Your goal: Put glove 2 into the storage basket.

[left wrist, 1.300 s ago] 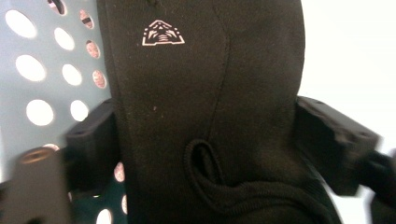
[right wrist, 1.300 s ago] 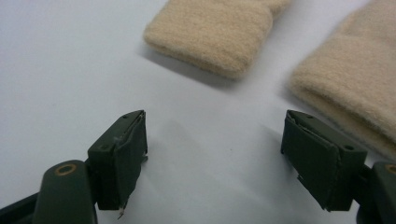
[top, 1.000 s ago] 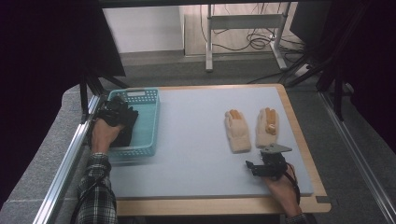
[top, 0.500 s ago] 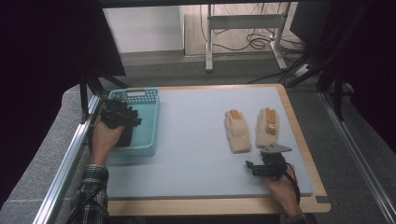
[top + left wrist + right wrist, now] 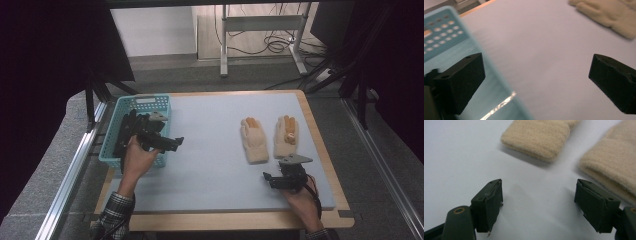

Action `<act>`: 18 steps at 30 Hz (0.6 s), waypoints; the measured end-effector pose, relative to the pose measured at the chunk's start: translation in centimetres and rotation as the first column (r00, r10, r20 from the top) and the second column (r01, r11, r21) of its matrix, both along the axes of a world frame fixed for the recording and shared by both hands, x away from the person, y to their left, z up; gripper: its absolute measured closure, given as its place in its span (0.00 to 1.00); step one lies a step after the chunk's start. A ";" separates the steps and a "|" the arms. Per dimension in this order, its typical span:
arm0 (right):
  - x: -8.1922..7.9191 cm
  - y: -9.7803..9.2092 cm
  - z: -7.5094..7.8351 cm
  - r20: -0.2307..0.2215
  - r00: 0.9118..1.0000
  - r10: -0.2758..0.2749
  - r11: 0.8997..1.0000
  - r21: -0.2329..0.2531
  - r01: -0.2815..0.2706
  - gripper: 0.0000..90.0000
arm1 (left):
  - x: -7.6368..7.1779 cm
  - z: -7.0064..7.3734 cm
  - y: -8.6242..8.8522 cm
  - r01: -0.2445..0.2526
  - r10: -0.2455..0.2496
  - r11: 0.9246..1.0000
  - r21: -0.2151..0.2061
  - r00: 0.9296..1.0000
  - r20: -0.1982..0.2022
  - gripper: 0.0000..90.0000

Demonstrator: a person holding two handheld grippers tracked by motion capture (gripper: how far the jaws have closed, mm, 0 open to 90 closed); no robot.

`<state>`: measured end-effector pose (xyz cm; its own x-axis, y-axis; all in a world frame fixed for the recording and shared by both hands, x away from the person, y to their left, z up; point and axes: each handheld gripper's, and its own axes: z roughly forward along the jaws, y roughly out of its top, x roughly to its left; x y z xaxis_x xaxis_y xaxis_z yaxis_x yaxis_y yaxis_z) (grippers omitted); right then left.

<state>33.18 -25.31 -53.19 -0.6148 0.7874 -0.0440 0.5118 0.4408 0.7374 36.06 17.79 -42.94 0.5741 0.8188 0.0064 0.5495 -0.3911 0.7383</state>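
On the pale blue mat (image 5: 210, 150), both beige gloves (image 5: 536, 138) lie ungrasped ahead of the right gripper's (image 5: 537, 205) spread jaws, the left gripper (image 5: 536, 82) likewise released beside the teal basket (image 5: 439, 37).

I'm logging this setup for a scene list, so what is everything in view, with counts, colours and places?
Gloves: 2, beige, flat side by side on the right half of the mat.
Basket: 1, turquoise, perforated, at the mat's left edge.
Mat: 1, pale blue-grey, covering the table top.
Table: 1, light wood border showing around the mat.
Metal stand: 1, grey, on the floor beyond the table, with cables by it.
Left gripper: 1, black, fingers open, over the basket's right rim.
Right gripper: 1, black, fingers open, just short of the gloves' cuffs.
Hands: 2, one holding each gripper.
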 end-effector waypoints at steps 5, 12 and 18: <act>0.0 0.0 0.0 0.000 1.000 0.000 1.000 0.000 0.000 0.25 | -1.6 -1.3 -2.5 0.064 -0.064 0.998 -0.017 0.998 0.022 0.01; 0.0 0.0 0.0 -0.002 1.000 0.007 1.000 -0.001 -0.007 0.22 | -4.2 -4.1 -5.4 0.117 -0.117 0.993 -0.004 0.992 0.040 0.01; 0.0 0.1 0.0 -0.005 1.000 0.023 1.000 -0.006 -0.023 0.19 | -6.1 -7.6 -6.9 0.123 -0.126 0.990 0.071 0.992 0.031 0.01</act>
<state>33.22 -25.19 -53.23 -0.6326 0.7731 -0.0458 0.5056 0.4571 0.7318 29.92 10.88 -50.50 0.6699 0.7378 0.0824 0.4672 -0.5052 0.7256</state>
